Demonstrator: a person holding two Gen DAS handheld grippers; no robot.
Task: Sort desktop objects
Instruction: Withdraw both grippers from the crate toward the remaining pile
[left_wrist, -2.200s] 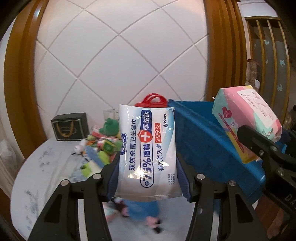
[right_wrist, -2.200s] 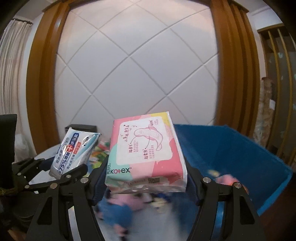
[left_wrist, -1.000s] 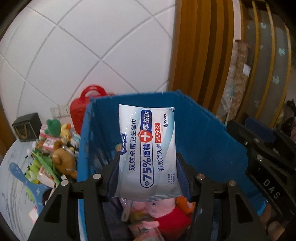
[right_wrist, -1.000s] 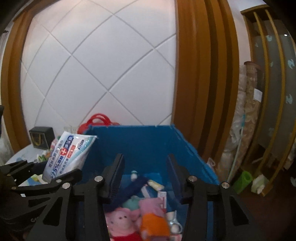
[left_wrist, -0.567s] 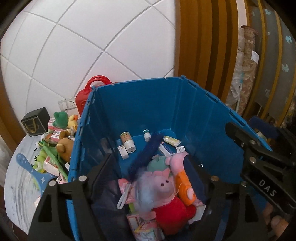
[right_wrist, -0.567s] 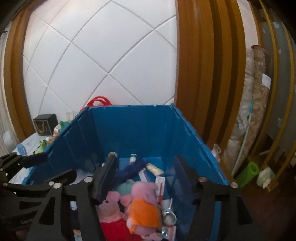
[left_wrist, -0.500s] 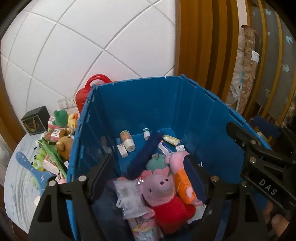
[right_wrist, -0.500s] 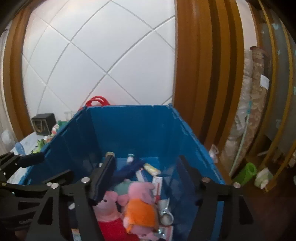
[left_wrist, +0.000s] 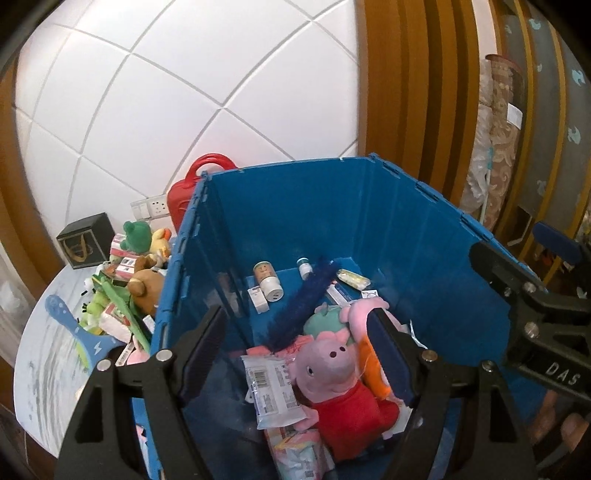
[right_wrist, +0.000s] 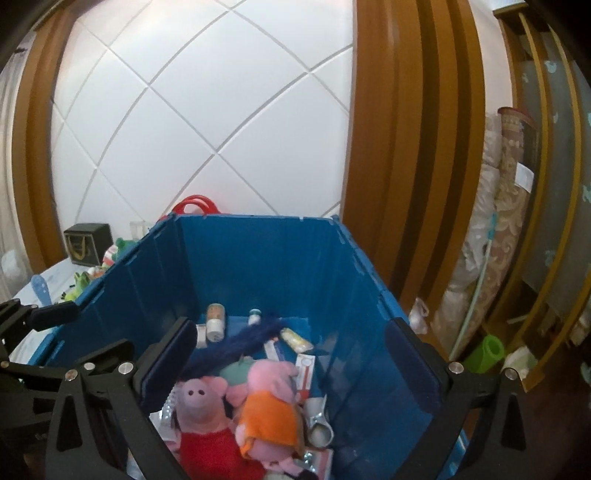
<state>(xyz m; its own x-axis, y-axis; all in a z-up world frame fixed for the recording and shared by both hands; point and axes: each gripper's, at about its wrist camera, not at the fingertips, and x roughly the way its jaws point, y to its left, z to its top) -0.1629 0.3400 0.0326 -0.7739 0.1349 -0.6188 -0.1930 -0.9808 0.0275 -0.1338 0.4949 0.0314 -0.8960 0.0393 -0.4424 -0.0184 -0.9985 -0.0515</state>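
A: Left wrist view? 
B: Left gripper (left_wrist: 297, 341) fingers spread wide, empty, above the blue crate (left_wrist: 388, 221); one wipes pack (left_wrist: 275, 389) lies inside beside two pig plushes. 
A: Right wrist view? 
B: Right gripper (right_wrist: 290, 362) likewise released, holding nothing, over the same crate.

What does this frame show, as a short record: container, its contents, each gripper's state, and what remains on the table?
container: blue bin, open-topped, beside the table
contents: wet wipes pack lying back side up beside the pig plush in red; second pig plush in orange; dark blue feather duster; small bottles
left gripper: jaws wide apart, nothing held, above the bin
right gripper: jaws wide apart, nothing held, above the bin
on table: brown bear plush, green frog plush, blue paddle, black box
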